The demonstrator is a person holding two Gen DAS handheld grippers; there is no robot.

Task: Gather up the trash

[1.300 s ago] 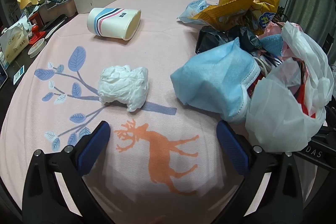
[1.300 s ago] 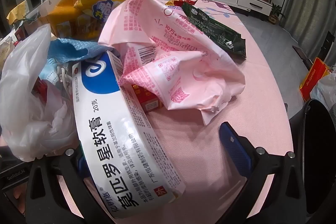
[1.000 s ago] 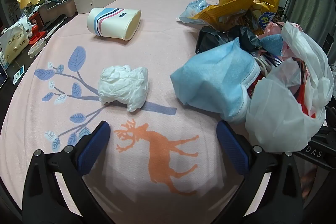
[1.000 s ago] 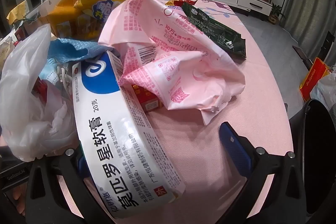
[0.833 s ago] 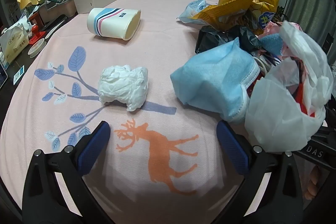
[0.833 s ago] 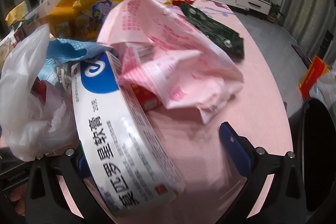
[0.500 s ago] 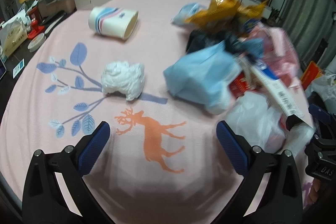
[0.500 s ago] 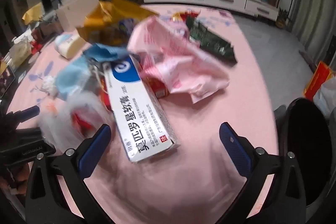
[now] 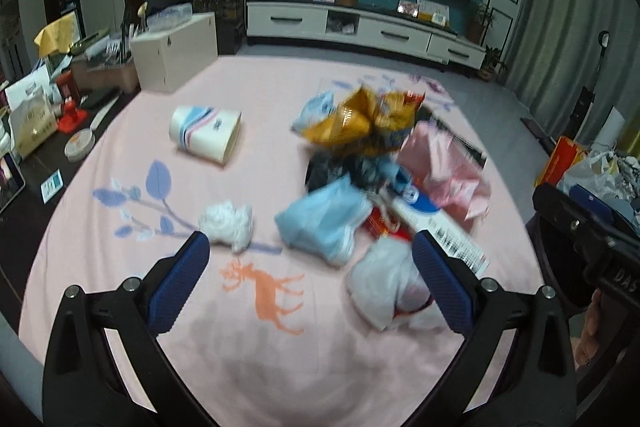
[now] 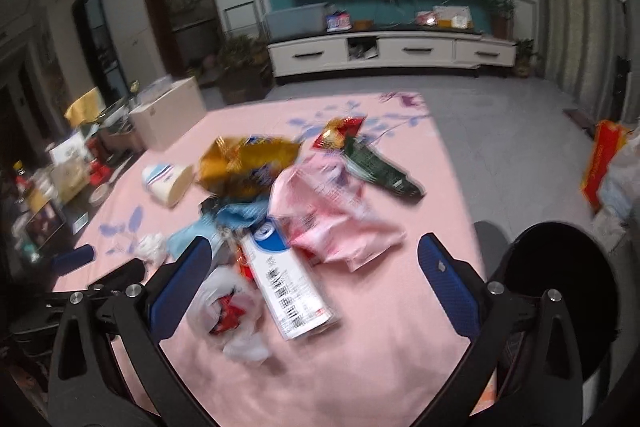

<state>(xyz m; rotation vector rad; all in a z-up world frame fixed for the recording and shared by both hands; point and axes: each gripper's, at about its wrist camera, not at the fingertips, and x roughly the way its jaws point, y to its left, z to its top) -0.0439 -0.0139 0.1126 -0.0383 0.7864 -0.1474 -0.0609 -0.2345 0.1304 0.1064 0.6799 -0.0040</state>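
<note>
Trash lies in a pile on the pink tablecloth [image 9: 248, 367]: a blue face mask [image 9: 322, 223], a white plastic bag [image 9: 384, 287], a white and blue carton [image 10: 286, 275], a pink wrapper [image 10: 332, 207], a yellow snack bag [image 9: 360, 123], a green packet [image 10: 378, 167]. A crumpled tissue [image 9: 228, 225] and a tipped paper cup [image 9: 206, 133] lie apart on the left. My left gripper [image 9: 306, 283] is open and empty, high above the front of the table. My right gripper [image 10: 314, 287] is open and empty above the carton.
A black round bin [image 10: 560, 291] stands off the table's right edge. A cream box [image 9: 174, 53] sits at the far left corner. Cluttered items [image 9: 36, 119] line the dark left side. A TV cabinet [image 9: 360, 31] stands far behind.
Both grippers have lifted up and pulled back from the pile, so the whole table now shows. Both stay open and empty. The frames are motion-blurred.
</note>
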